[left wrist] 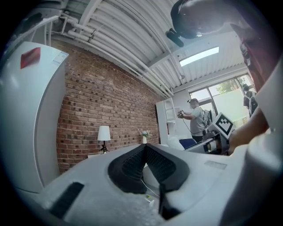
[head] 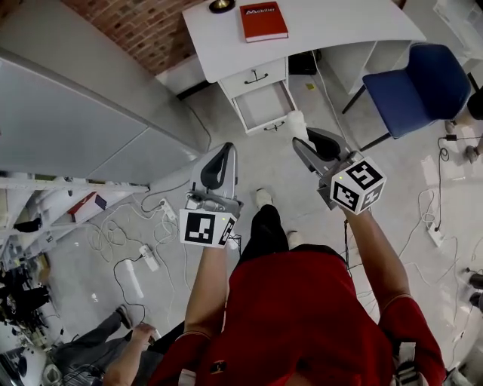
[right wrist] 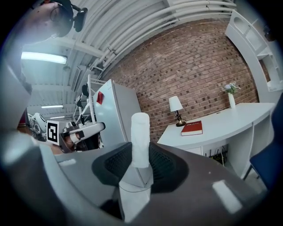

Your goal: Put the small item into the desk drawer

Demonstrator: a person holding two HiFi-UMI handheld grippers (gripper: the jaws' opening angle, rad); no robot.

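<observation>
Person: closest of all, in a red shirt at the bottom of the head view, with both arms held out and a tool in each hand.
Tabletop: white and curved, far ahead by the brick wall, well apart from both tools.
Blue chair: stands to the right of the drawers, not in the straight way to them.
Open drawer: the lower of two under the tabletop. It is pulled out and looks bare inside, so I think it needs no more pulling. The one above it is shut.
Left gripper: its fingers are pressed together with nothing between them. It is best kept off to the left for now, ready to push the drawer shut later.
Right gripper: its fingers pinch the small item and point toward the desk.
Red book: lies flat on the tabletop, above the drawers.
Small item: white and shaped like a tube, sticking up out of the right fingers. It is not in the drawer yet and is well apart from it.
Doing it well: walk closer, bring the right gripper over the middle of the open drawer, go low, and only then let go, so the item does not bounce out.
</observation>
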